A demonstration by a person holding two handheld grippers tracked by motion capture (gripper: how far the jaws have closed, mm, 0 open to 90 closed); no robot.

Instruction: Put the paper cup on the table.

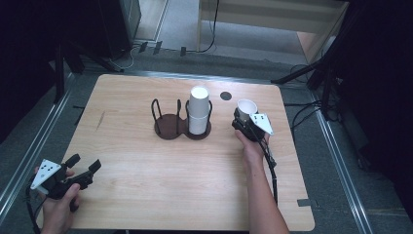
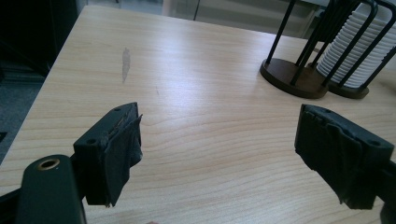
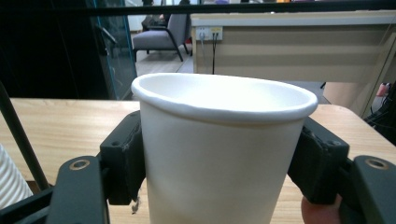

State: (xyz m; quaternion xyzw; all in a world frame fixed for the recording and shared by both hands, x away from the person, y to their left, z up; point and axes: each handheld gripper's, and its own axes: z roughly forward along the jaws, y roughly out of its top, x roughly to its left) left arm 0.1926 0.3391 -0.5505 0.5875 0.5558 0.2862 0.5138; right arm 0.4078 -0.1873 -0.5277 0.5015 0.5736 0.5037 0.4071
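A white paper cup (image 1: 246, 107) (image 3: 219, 154) stands upright, mouth up, between the jaws of my right gripper (image 1: 242, 122) (image 3: 219, 163), which is shut on its sides, to the right of the holder. A dark two-slot wire cup holder (image 1: 181, 122) (image 2: 299, 74) sits mid-table. Its right slot holds a stack of white cups (image 1: 198, 110) (image 2: 355, 51); its left slot is bare. My left gripper (image 1: 86, 165) (image 2: 219, 149) hovers open near the table's front left corner, nothing between its pads, pointing toward the holder.
The wooden table (image 1: 131, 161) has a round dark hole (image 1: 225, 95) near its far edge. A grey smudge (image 2: 125, 63) marks the wood left of centre. Cables (image 1: 304, 114) lie on the floor off the table's right side.
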